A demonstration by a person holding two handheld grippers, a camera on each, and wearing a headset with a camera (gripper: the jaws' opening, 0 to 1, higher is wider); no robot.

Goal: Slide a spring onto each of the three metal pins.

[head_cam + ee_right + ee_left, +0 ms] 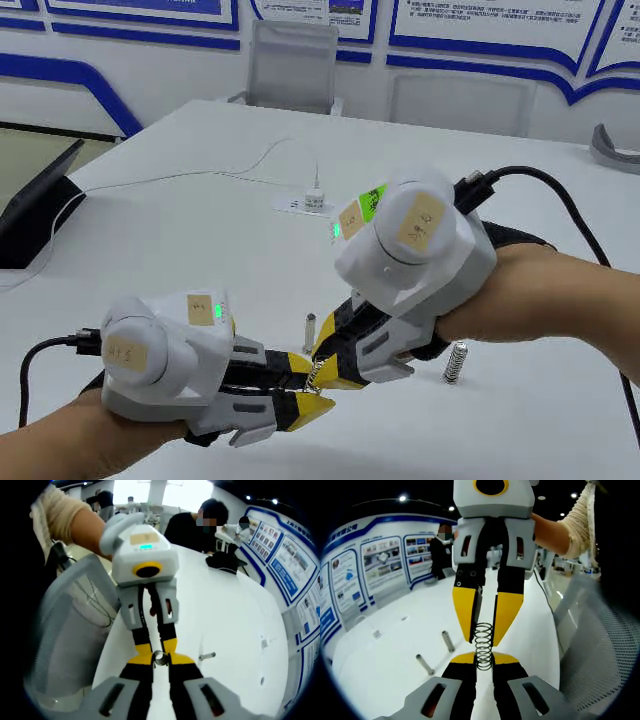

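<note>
Spanning the gap between the two claws, the spring [482, 647] sits at lower centre of the left gripper view. Its long axis runs straight up the frame, from the left gripper [482, 659] at the bottom to the right gripper [484, 632] coming down from the top. The left jaws are drawn narrow and pinch the near end of the coil. The right jaws are also narrow, with the far end between their yellow tips, but I cannot tell whether they grip it or only bracket it. In the right gripper view the spring appears end-on as a small ring at the tips, so its axis follows the line joining the two claws. In the head view the tips meet at lower centre, and one pin [309, 332] stands upright on the table [200, 230] just above them, near but not touching. The right tips look slightly nearer to it. The coil appears to lie across the pin's axis rather than along it, so it probably has to be tipped upright and brought over the pin's top before it can slide on. In the left gripper view two pins [448, 641] show at lower left, both bare. A second spring [455, 362] stands at lower right of the head view.
</note>
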